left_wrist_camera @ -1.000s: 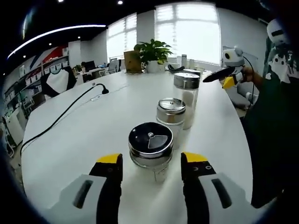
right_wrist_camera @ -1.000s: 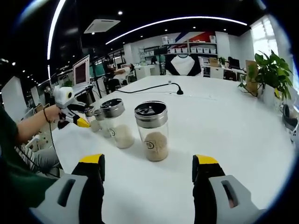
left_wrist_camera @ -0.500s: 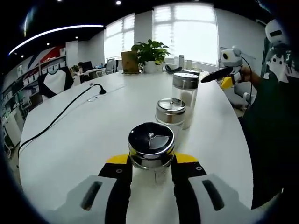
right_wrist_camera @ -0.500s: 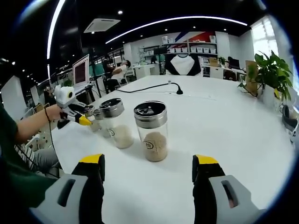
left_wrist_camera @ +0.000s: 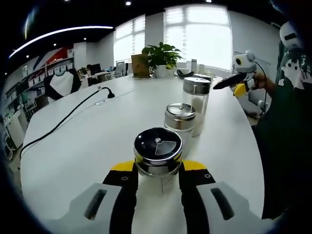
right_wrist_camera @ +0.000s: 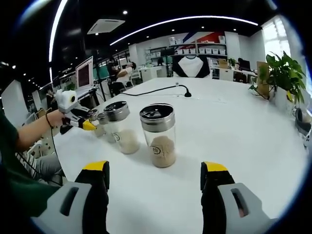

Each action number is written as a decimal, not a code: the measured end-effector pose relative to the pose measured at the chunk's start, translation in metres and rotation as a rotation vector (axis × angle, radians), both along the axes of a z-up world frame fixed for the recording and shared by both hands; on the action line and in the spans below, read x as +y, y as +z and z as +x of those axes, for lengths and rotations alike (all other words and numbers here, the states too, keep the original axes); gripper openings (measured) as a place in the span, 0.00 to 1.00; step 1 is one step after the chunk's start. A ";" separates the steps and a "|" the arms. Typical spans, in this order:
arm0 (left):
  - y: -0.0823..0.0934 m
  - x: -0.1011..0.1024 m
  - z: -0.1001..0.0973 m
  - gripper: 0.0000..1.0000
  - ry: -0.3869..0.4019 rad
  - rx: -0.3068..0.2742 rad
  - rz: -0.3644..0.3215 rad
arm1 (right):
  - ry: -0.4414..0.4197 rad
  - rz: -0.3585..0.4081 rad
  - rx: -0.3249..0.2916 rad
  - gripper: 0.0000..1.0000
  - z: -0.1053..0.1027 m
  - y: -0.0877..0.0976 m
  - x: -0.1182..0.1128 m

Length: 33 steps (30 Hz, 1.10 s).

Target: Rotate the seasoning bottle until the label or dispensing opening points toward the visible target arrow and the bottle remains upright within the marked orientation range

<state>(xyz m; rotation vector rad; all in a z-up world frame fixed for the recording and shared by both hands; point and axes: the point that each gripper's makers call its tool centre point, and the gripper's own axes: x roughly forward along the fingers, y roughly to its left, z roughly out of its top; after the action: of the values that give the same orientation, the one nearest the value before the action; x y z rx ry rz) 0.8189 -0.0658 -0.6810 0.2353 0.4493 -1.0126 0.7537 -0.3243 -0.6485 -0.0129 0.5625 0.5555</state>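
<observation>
Several glass seasoning bottles with metal lids stand upright in a row on the white table (left_wrist_camera: 83, 141). My left gripper (left_wrist_camera: 157, 169) is shut on the nearest bottle (left_wrist_camera: 157, 155), its yellow-tipped jaws pressing both sides below the dark lid. Behind it stand a short bottle (left_wrist_camera: 179, 122) and a taller bottle of white grains (left_wrist_camera: 195, 103). In the right gripper view, my right gripper (right_wrist_camera: 155, 169) stands open, a little short of the bottle of brown seasoning (right_wrist_camera: 159, 136), whose small round logo faces me. The left gripper (right_wrist_camera: 77, 122) shows at the row's far end.
A black cable and plug (left_wrist_camera: 105, 92) run across the table's left part. A potted plant (left_wrist_camera: 158, 54) stands at the far edge. The right gripper (left_wrist_camera: 233, 79) hovers past the row, held by a person's hand. A sleeve (right_wrist_camera: 22, 136) reaches in at left.
My left gripper has shut on the nearest bottle, which stood between its open jaws a second ago. The right gripper stays open and has barely moved.
</observation>
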 end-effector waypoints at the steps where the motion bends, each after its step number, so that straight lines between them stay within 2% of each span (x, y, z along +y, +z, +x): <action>1: 0.000 0.000 0.000 0.34 0.005 -0.001 -0.002 | 0.000 0.001 0.000 0.78 0.000 0.000 0.000; 33: -0.003 -0.001 0.005 0.35 0.227 0.028 -0.051 | -0.008 0.001 0.003 0.77 -0.002 -0.002 -0.005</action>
<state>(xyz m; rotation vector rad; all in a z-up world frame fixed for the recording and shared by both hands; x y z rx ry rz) 0.8235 -0.0666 -0.6844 0.1211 0.4644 -0.8043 0.7521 -0.3290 -0.6502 -0.0093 0.5655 0.5483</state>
